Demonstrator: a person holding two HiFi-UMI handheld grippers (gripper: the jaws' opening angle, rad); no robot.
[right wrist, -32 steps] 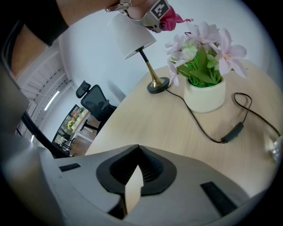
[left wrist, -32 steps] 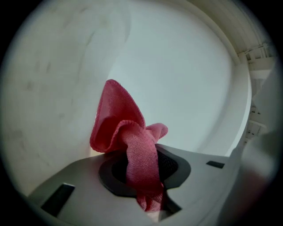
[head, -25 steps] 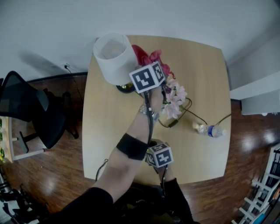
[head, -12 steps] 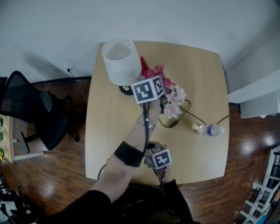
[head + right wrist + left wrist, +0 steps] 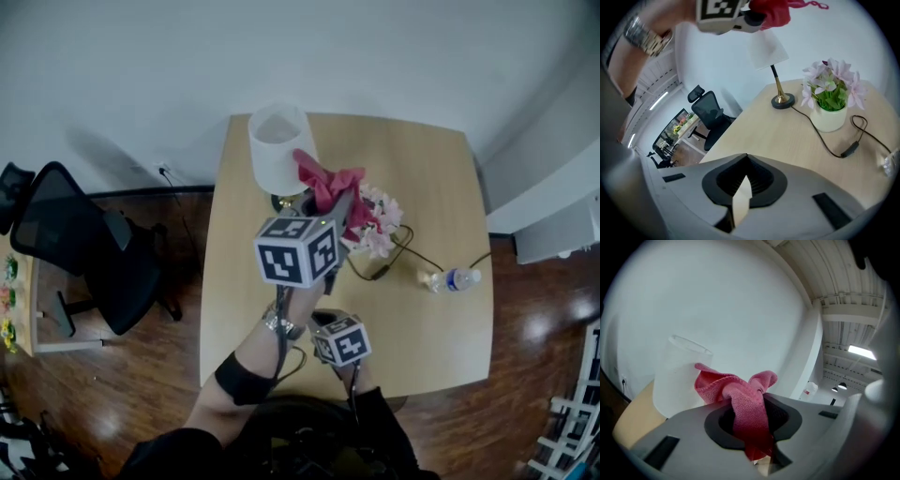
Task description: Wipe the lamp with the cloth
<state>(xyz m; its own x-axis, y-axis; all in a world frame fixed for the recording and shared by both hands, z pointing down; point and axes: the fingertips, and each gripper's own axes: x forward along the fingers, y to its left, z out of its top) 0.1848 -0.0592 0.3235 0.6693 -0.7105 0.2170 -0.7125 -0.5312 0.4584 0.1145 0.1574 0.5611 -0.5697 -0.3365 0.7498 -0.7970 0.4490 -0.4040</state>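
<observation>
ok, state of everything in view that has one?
lamp: upright on the table
cloth: bunched, held up next to the lamp; contact unclear
left hand-held gripper: shut on the cloth
right hand-held gripper: shut, empty
flower pot: upright
bottle: lying on its side

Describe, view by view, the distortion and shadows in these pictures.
Head view: fisheye bows the table edges; a soft shadow falls on the wall left of the lamp. Left gripper view: black rounded corners, cloth sharp. Right gripper view: same black corners.
</observation>
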